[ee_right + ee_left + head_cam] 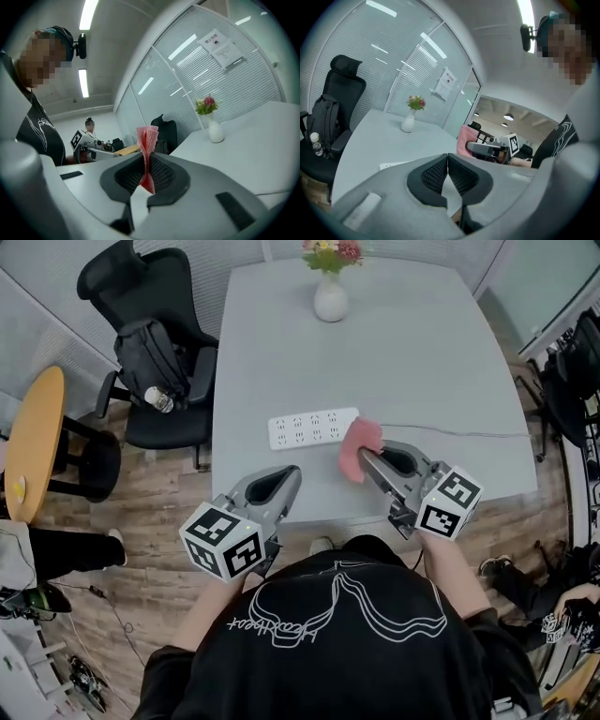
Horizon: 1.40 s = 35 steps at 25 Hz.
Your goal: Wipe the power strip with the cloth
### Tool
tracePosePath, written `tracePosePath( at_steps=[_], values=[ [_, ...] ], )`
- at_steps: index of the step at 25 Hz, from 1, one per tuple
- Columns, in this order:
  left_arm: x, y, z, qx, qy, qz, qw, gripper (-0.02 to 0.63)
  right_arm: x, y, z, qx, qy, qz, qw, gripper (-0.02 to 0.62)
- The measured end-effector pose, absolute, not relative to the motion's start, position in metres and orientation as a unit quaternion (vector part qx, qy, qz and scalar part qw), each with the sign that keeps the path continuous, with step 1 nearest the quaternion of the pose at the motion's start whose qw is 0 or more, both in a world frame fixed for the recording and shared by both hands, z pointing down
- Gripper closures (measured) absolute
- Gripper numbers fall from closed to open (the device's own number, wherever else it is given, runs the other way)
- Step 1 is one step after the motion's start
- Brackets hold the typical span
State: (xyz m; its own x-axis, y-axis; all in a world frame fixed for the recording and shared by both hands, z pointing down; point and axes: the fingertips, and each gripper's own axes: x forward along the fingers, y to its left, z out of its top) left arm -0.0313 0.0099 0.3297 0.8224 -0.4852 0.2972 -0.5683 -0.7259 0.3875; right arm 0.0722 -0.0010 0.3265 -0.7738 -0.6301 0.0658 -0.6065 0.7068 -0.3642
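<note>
Noted white power strip [313, 427] lying flat on the table [422, 362], just ahead of the right gripper [364, 460] and slightly to its left. Saw pink cloth [359, 448] pinched between that gripper's closed jaws, free end forward by the strip's near end, likely held so for dragging across the sockets. Found left gripper [291, 474] closed on nothing, parked just short of the strip, probably ready to steady it.

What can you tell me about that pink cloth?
The cloth is pink, soft, with a waffle-like weave. It is bunched into a narrow fold and pinched between the jaws of the right tool, its end sticking out past them. It hangs by the right end of the white power strip; whether they touch is unclear.
</note>
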Motion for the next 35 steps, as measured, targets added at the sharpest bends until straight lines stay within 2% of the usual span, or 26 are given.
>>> tracePosePath(
  at_steps=[8, 19, 35],
  values=[
    [0.007, 0.067, 0.287, 0.939, -0.281, 0.068, 0.187, 0.592, 0.092, 0.058, 0.296, -0.308, 0.939, -0.149, 0.033, 0.558],
    [0.041, 0.113, 0.256, 0.935, -0.305, 0.059, 0.170, 0.592, 0.118, 0.111, 0.270, -0.283, 0.947, -0.147, 0.023, 0.561],
    [0.051, 0.157, 0.233, 0.931, -0.332, 0.055, 0.138, 0.592, 0.122, 0.145, 0.247, -0.265, 0.954, -0.134, 0.036, 0.561]
  ],
)
